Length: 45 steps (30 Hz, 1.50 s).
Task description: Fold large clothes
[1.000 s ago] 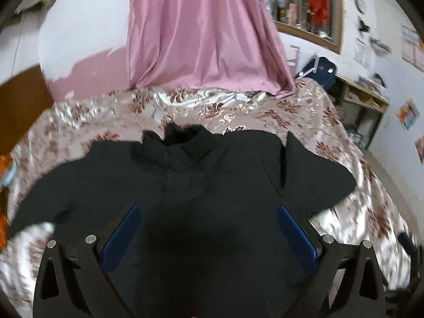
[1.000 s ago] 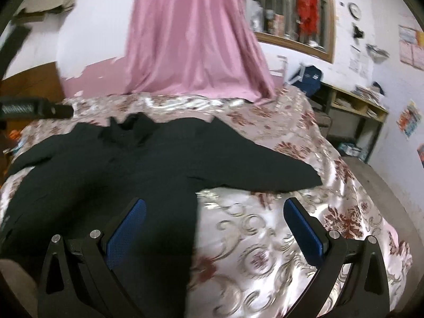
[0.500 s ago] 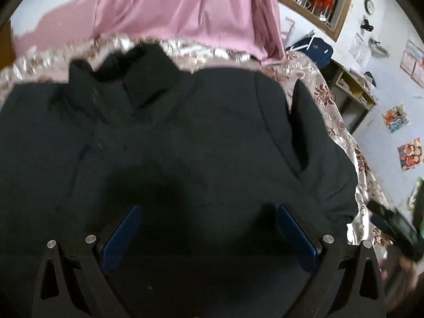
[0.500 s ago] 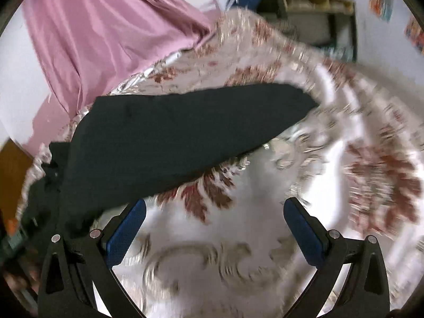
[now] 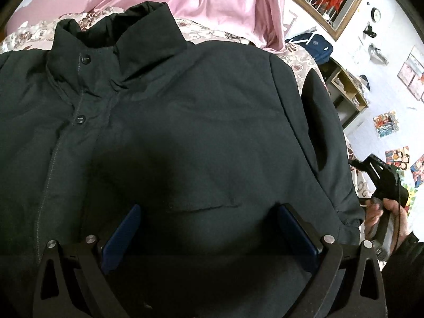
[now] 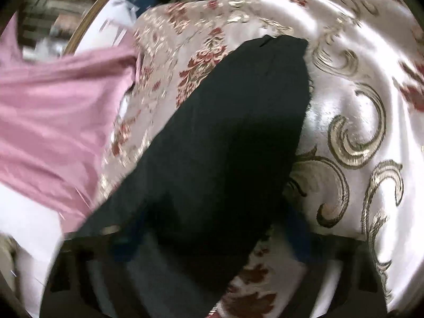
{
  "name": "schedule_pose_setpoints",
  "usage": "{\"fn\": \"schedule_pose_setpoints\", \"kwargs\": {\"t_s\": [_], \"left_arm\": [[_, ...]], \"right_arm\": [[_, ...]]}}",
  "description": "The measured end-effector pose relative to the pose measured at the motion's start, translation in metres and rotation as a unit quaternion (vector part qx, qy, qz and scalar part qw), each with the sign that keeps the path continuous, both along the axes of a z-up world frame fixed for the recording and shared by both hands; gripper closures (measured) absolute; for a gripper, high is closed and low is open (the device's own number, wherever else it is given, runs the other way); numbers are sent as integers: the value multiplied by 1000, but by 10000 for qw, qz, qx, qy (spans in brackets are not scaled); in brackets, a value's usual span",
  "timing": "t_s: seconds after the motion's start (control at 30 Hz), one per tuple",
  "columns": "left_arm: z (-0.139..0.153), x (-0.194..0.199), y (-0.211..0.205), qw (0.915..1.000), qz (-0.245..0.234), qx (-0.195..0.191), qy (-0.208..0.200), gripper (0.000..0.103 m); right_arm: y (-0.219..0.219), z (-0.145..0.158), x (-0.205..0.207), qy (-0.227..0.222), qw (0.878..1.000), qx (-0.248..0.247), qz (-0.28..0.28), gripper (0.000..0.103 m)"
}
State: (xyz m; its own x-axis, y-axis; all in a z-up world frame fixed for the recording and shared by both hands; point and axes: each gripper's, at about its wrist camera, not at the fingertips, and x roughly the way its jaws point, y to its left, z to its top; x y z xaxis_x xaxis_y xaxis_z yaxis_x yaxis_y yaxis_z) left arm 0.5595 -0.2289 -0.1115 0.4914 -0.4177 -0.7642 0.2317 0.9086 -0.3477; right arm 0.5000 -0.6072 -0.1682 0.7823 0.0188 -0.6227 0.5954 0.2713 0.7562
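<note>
You are hovering the left tool [image 5: 209,228], spread wide and gripping nothing, over the chest of the black jacket [image 5: 185,122], which is lying flat on the bed [image 6: 357,84], collar at 12 o'clock. Your right tool [image 6: 212,233] is straddling the sleeve [image 6: 233,122], probably to fold it inward; blur is hiding its grip, so I cannot tell.

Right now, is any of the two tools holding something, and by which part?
Nothing is held. The left tool is open over the chest of the black padded jacket. The right tool is open over its sleeve.
</note>
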Motion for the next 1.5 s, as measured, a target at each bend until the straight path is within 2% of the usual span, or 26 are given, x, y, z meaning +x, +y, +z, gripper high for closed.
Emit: {"fn": "schedule_pose_setpoints", "kwargs": {"t_s": [0.03,0.07,0.1,0.2,0.23,0.3,0.33,0.4,0.47,0.6,0.73,0.8,0.87,0.97,1.03,1.1,1.13,1.17,1.2,1.27,1.4,1.5], "left_arm": [[1,1,3,10000,3,27,0,0],[2,1,7,10000,35,86,-19,0],[4,1,14,9997,142,200,-76,0],[15,2,36,9984,408,323,-208,0],[18,2,45,9980,475,333,-238,0],[26,2,63,9966,600,431,-359,0],[31,1,74,9952,691,520,-464,0],[38,-2,92,9930,808,678,-522,0],[48,-8,114,9932,844,635,-498,0],[70,-24,158,9923,881,659,-563,0],[87,-49,219,9884,1147,738,-668,0],[93,-59,250,9859,1381,693,-644,0],[93,-66,275,9838,1566,623,-606,0],[91,-76,310,9806,1795,602,-513,0],[89,-78,321,9782,1891,708,-481,0],[85,-80,329,9777,1921,723,-439,0],[83,-80,331,9781,1918,690,-419,0],[81,-80,331,9790,1889,650,-406,0],[79,-79,330,9800,1842,637,-403,0],[77,-78,324,9818,1718,680,-438,0],[74,-77,302,9868,1371,651,-572,0],[69,-79,281,9928,905,307,-729,0]], "right_arm": [[-1,4,0,-19,10000,-7,-80,60],[1,12,-1,55,9997,-149,-170,81],[4,22,-3,19,9993,-313,-215,89],[15,65,-2,-180,9942,-1036,-213,92],[29,92,0,-245,9881,-1517,-114,92],[44,128,6,-320,9763,-2141,55,93],[62,155,9,-438,9658,-2546,202,93],[85,188,11,-642,9525,-2944,436,93],[129,229,18,-840,9265,-3569,843,93],[214,276,16,-1012,8560,-4813,1595,93],[331,292,33,-968,7450,-6043,2653,93],[384,282,37,-890,6910,-6410,3221,93],[435,265,41,-769,6464,-6558,3824,93],[495,221,36,-537,6065,-6374,4722,93],[522,188,33,-266,5892,-6186,5191,93],[535,152,32,161,5817,-5902,5595,87],[533,136,31,287,5835,-5740,5738,84],[534,122,29,417,5877,-5540,5882,74],[533,111,24,513,5939,-5378,5962,59],[521,101,9,539,6075,-5162,6013,40],[495,105,-38,352,6317,-4846,6040,31],[465,111,-66,222,6623,-4607,5905,30]]}}
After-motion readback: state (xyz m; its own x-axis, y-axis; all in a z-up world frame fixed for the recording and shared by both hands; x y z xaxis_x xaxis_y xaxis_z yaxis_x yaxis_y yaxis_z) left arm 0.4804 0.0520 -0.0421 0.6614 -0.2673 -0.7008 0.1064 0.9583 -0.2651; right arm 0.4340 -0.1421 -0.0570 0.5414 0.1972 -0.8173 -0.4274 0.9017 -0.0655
